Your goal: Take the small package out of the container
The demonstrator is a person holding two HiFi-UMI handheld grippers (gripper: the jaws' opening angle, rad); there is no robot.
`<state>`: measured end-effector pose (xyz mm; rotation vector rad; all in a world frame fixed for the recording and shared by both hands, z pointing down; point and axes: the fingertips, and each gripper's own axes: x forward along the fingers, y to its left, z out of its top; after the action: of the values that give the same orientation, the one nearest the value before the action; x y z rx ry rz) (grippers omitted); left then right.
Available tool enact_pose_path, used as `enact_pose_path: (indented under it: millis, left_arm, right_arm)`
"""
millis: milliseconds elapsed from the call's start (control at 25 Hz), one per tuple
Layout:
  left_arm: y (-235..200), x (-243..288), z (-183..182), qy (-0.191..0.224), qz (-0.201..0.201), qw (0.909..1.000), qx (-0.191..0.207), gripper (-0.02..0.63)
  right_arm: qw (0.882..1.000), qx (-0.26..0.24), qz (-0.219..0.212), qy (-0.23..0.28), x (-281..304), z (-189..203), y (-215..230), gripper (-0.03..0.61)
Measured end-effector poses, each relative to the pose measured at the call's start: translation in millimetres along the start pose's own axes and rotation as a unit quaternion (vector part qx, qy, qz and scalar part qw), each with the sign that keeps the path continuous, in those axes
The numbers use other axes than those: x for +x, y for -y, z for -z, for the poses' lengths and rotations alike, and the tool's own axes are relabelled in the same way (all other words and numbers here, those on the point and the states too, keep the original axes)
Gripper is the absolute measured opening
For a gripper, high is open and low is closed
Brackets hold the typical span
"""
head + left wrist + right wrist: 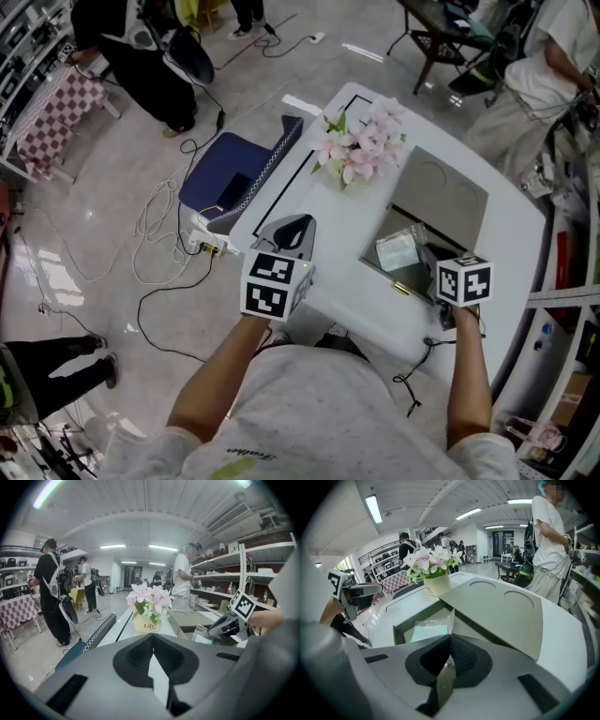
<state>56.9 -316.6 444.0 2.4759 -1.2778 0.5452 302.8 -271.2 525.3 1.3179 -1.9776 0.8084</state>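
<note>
The container (373, 266) sits open on the white table (328, 281). Its lid (441, 192) lies askew over the far part, so the near half is bare to reach. The package (397, 251) — a clear bag with a pale green pad inside — lies in that open half, and one edge of its film stands upright.

The right gripper (450, 636) reaches in from the person's side, over the near rim. Its jaws are pressed together at the tips, just where the upright film edge runs into them. I judge the film to be pinched there, though it is thin and clear, so the hold is hard to confirm. Taking the raised edge makes sense: the bag's body lies low between the walls, and the flap is the one part the jaws can close on without scraping the box.

The left gripper (292, 231) hangs over bare table to the left of the container, jaws closed together with nothing between them. It is held apart from the box, probably just to be out of the way, since the job needs one tool. The flowers (361, 145) stand beyond the box beside the lid, well clear of any lift.

The package isn't out yet. The next move, as I read it, is a lift straight up past the rim — slowly, since a pinch on thin film could slip, or the bag could catch on the lid's edge.
</note>
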Motion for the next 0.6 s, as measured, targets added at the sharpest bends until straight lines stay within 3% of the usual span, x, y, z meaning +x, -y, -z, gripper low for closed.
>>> enact_pose_path:
  millis: [600]
  left_arm:
    - [-11.9,-42.5,-6.2,0.036,0.019,0.9991,0.004,0.003]
  right_arm:
    - [0.996,-0.012,0.023,0.085,-62.1,-35.8,-58.6,0.008]
